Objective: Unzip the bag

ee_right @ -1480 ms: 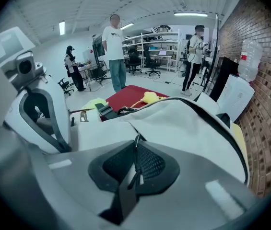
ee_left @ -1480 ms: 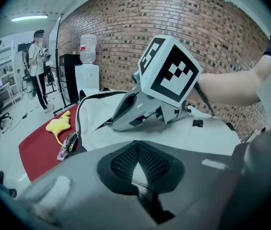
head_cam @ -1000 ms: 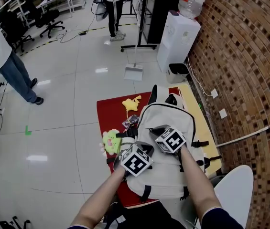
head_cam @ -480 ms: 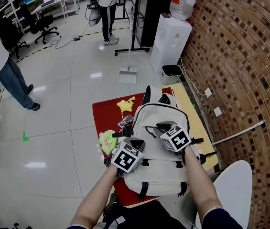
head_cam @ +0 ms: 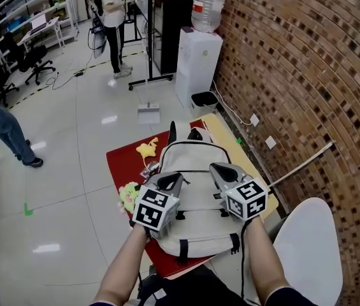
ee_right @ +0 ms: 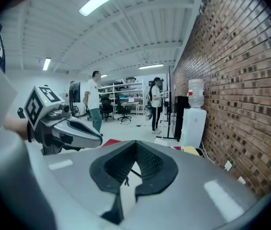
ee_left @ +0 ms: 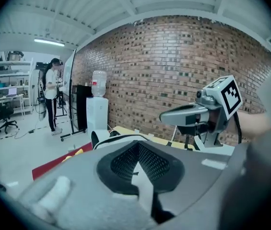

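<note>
At the left, a green plush toy (head_cam: 127,196) lies at the edge of the red mat (head_cam: 117,164) on the floor. The left claw (head_cam: 174,177) hangs just above the white bag (head_cam: 189,155), its jaws pressed together on nothing. The bag itself lies flat on the mat, between and below the two claws. A dark line (head_cam: 186,171) arcs across its upper part; from above it cannot be told whether this is the zip parted or only the closed seam. The right claw (head_cam: 218,169) is likewise clear of the fabric. Its jaws have just been closing and now meet with nothing between them. With both claws raised and empty, either the pull is finished or the zip has yet to be gripped — the views do not settle which
</note>
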Demonstrator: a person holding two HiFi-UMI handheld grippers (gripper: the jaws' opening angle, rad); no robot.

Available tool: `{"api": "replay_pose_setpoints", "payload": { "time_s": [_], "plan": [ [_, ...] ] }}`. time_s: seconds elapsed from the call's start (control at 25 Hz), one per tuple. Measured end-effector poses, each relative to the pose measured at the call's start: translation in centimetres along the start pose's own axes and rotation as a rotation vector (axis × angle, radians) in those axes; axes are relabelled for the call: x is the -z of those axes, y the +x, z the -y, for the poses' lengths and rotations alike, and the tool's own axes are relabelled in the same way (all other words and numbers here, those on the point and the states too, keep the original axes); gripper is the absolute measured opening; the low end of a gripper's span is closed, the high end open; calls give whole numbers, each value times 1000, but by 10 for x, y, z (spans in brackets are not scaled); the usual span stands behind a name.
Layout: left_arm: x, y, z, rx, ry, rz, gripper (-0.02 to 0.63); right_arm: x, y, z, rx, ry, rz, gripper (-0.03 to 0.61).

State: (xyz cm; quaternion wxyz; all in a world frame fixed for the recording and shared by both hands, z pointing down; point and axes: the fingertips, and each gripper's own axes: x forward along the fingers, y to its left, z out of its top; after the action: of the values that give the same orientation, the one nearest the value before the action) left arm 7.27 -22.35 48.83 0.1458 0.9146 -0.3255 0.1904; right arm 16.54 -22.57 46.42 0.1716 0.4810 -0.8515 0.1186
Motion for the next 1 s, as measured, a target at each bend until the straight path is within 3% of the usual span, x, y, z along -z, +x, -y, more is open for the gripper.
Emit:
{"api": "replay_pose_setpoints", "payload": {
  "time_s": [0.2,0.44,1.0],
  "plan": [
    [-36,-10,19,31,24,100,5,-23,-35,-6,51,53,133,6],
    [-50,-19,33,58,31,141,5,-41,-60,-16,79,93,228,6],
    [-58,-24,36,65,30,161,5,-57,-65,-23,83,80,272,6]
  ]
}}
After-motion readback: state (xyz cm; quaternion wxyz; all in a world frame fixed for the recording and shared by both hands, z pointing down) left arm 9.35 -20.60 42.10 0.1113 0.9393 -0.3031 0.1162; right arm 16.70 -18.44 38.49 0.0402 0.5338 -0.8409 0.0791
